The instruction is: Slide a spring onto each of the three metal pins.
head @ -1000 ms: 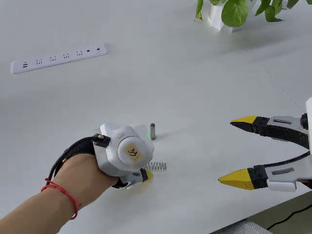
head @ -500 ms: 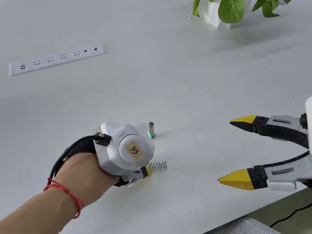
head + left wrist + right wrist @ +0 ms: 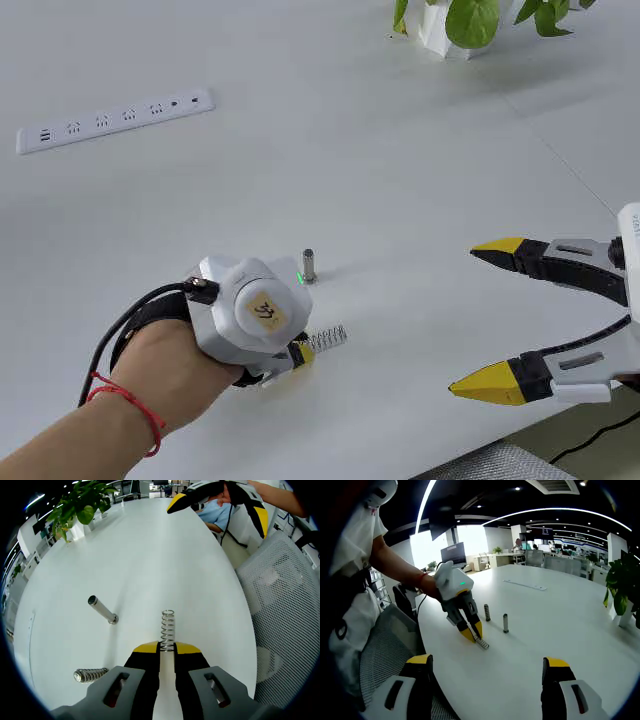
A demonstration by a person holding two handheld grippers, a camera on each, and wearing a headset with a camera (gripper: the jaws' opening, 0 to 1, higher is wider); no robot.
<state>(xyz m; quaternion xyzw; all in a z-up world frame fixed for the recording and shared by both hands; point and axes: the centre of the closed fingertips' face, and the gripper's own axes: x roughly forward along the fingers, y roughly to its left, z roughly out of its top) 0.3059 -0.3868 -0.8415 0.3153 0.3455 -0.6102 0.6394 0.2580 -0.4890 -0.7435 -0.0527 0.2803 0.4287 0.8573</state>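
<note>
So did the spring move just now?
Yes, slightly: the spring, in the left hand-held gripper, has shifted right relative to the standing metal pin, its free end tilting up.

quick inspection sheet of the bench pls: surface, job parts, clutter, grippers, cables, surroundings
surface: white table, plain and matte.
job's things: bare pin upright; sprung pin already loaded; spring held near the bare pin, not touching it.
clutter: power strip and plant on the far side.
grippers: left gripper shut on the spring's end; right gripper open, holding nothing, well apart from the pins.
cables: black cable looping from the left gripper past the wrist.
surroundings: mesh chair at the table edge; open office beyond.
</note>
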